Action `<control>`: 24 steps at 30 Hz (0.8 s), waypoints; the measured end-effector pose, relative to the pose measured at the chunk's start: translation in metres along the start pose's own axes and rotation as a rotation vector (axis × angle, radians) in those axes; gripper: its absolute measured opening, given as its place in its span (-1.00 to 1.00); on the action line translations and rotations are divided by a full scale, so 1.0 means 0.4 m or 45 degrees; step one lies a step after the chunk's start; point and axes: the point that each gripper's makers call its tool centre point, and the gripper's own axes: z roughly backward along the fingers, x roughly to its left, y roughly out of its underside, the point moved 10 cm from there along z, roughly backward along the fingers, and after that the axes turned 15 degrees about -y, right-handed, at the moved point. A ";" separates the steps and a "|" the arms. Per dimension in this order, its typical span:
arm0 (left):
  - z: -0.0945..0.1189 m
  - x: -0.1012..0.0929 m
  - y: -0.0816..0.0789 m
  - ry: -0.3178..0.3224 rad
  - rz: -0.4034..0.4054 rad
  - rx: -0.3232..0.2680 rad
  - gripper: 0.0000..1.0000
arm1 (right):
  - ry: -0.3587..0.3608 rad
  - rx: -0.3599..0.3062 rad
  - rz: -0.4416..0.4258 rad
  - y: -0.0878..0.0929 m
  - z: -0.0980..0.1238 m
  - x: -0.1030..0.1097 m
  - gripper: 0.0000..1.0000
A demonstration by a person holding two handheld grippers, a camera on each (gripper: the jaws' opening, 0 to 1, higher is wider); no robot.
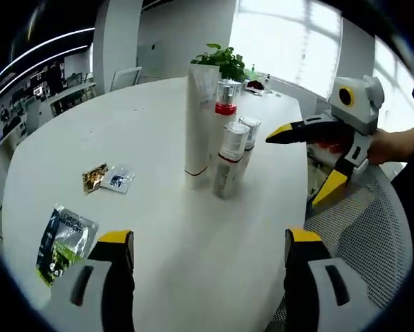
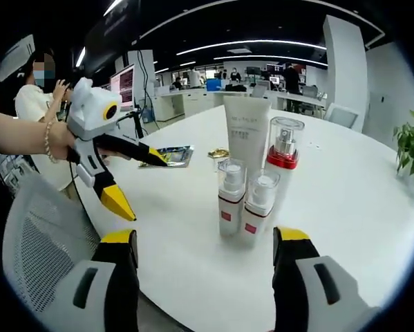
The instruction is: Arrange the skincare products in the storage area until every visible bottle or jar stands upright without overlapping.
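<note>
We count four skincare containers standing upright in a tight cluster on the round white table (image 1: 158,228): one tall white tube (image 1: 200,117), one taller bottle with a red collar (image 1: 225,104), and two short pump bottles with red bands, one (image 1: 229,162) just beside the other (image 1: 245,142). In the right gripper view the same four appear: tube (image 2: 246,135), red-collared bottle (image 2: 284,155), and two short bottles (image 2: 231,197) (image 2: 259,204) side by side in front. We also count three flat sachets lying on the table: one green and silver (image 1: 65,242), one gold (image 1: 95,177), one small clear (image 1: 118,179).

The cluster stands near the table edge that faces a grey mesh chair (image 1: 372,235); wide bare tabletop stretches around it. A potted plant (image 1: 224,61) sits behind.

The left tongs (image 1: 210,256) are spread wide, empty, with the cluster ahead and well apart. The right tongs (image 2: 205,252) are also spread and empty, the two short bottles near, straight ahead between the jaws' lines.
</note>
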 end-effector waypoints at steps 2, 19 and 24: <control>0.025 0.002 0.012 -0.021 0.022 -0.004 0.69 | 0.004 -0.003 0.008 0.000 0.000 -0.002 0.64; 0.157 0.056 0.116 -0.181 0.203 -0.005 0.83 | 0.005 -0.014 -0.010 0.001 0.000 -0.005 0.74; 0.185 0.067 0.133 -0.218 0.222 -0.005 0.88 | 0.033 -0.012 -0.002 0.002 0.001 -0.008 0.91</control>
